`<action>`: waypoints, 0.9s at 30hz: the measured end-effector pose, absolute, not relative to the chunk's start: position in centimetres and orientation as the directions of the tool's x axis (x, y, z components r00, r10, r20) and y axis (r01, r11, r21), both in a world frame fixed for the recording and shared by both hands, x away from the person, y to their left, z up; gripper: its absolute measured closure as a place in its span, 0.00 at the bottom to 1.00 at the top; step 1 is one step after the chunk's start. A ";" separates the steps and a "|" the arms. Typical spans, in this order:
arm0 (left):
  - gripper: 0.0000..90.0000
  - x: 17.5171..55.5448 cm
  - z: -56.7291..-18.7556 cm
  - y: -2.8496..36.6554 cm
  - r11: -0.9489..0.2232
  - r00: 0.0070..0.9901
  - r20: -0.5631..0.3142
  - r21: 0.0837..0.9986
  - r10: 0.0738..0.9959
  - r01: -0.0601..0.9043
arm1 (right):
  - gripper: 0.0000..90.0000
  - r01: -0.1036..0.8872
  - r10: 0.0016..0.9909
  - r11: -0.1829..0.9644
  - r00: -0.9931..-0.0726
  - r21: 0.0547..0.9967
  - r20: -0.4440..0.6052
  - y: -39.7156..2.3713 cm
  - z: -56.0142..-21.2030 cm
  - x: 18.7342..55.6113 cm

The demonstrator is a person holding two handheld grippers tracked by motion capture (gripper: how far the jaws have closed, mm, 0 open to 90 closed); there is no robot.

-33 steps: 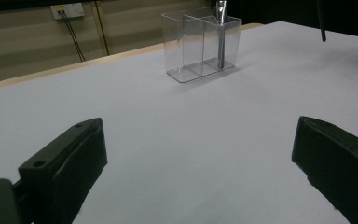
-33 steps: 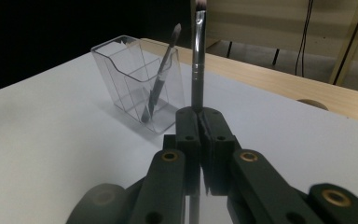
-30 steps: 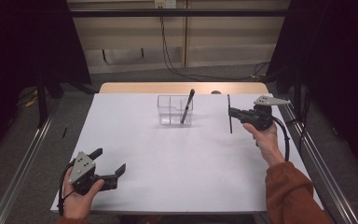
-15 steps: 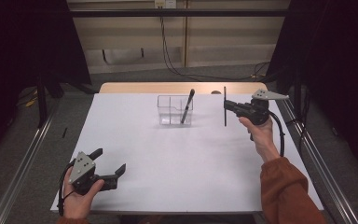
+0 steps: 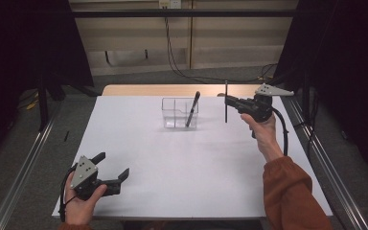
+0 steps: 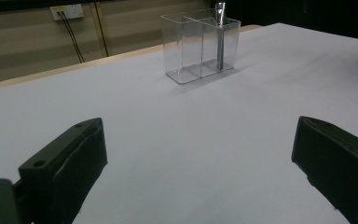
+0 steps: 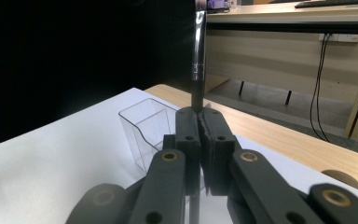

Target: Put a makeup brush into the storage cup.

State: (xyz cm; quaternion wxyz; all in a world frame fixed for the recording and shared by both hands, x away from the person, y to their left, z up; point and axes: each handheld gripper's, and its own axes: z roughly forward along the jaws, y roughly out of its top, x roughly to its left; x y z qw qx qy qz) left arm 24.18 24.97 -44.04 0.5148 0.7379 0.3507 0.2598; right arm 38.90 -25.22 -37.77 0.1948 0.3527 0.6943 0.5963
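High view: at seven o'clock the left gripper (image 5: pixel 109 168) sat jaws wide, empty, unmoved. At twelve the clear holder (image 5: pixel 179 112) kept one pen (image 5: pixel 192 109). At two o'clock the right gripper (image 5: pixel 229 101) pinched a second pen (image 5: pixel 226 101) upright, now higher and nearer the holder than before.

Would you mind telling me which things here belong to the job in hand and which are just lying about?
In the job:
- right gripper, shut on a pen
- clear holder
- pen in holder

Lying about:
- left gripper, open, idle
- wall cables
- dark stick on floor
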 end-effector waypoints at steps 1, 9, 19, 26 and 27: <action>0.03 24.2 -44.0 25.0 -0.223 0.619 0.022 0.942 0.785 0.250 | 0.96 0.257 0.723 0.040 -0.675 0.966 0.150 -25.1 -37.7 38.9; 0.03 24.2 -44.0 24.9 -0.228 0.621 0.026 0.942 0.784 0.249 | 0.96 0.252 0.721 0.032 -0.676 0.967 0.152 -24.7 -37.6 39.3; 0.03 24.2 -44.0 24.9 -0.228 0.622 0.025 0.941 0.783 0.249 | 0.96 0.252 0.722 0.040 -0.676 0.967 0.146 -23.5 -37.4 40.2; 0.03 24.2 -44.1 24.9 -0.231 0.623 0.025 0.940 0.782 0.252 | 0.96 0.240 0.716 0.053 -0.686 0.969 0.130 -22.4 -36.8 40.8; 0.03 24.2 -44.1 24.9 -0.227 0.622 0.020 0.940 0.783 0.255 | 0.96 0.241 0.717 0.053 -0.684 0.969 0.131 -22.3 -36.8 40.9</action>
